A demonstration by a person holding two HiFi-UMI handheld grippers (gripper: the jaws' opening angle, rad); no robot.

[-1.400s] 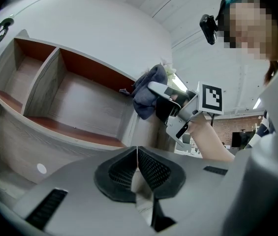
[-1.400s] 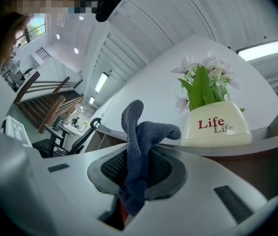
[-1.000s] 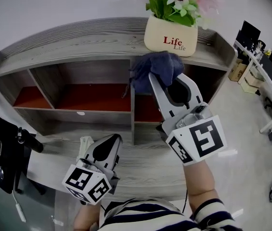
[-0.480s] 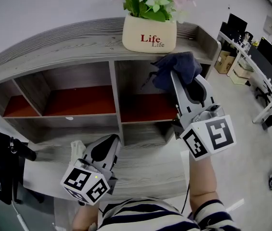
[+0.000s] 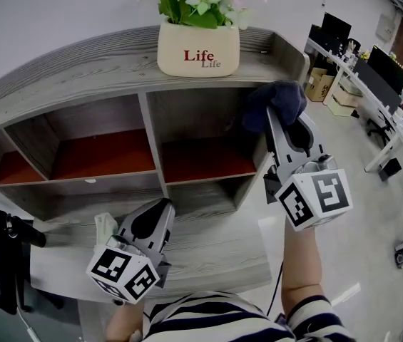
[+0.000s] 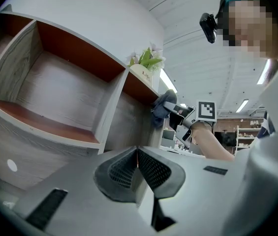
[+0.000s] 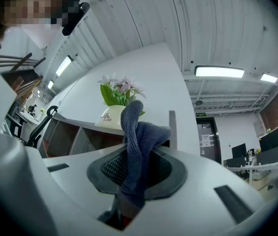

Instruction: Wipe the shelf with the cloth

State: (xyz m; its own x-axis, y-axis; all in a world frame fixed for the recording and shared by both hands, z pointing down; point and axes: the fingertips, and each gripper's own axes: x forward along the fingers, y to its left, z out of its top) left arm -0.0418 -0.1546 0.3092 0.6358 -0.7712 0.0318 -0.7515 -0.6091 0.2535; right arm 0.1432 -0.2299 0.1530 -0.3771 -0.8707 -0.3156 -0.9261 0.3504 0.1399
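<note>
My right tongs (image 5: 281, 114) are clamped on the dark blue cloth (image 5: 278, 97). In the right gripper view it is pinched between the ribbed pads, with a thick fold standing up past the tips. The cloth sits below and to the right of the flower pot (image 5: 198, 47), at the right-hand end of the shelf (image 5: 80, 66), close by the corner where the top board meets the outer side panel. I cannot tell whether it is pressing on the wood there or hanging just off it. My left tongs (image 5: 162, 206) are well below the pot and a little to its left, low in front of the shelf's bottom board. Their jaws are closed together with nothing between them, so they have no part in the work. I judge the wiping itself to be the step in hand, with the cloth brought to the end of the shelf farthest right of the pot. The next move calls for pushing the bunched cloth firmly against the board and drawing it along toward the pot. I should keep my grip tight so the fold does not slip out, and stop short of the pot or go round it so as not to knock it.
</note>
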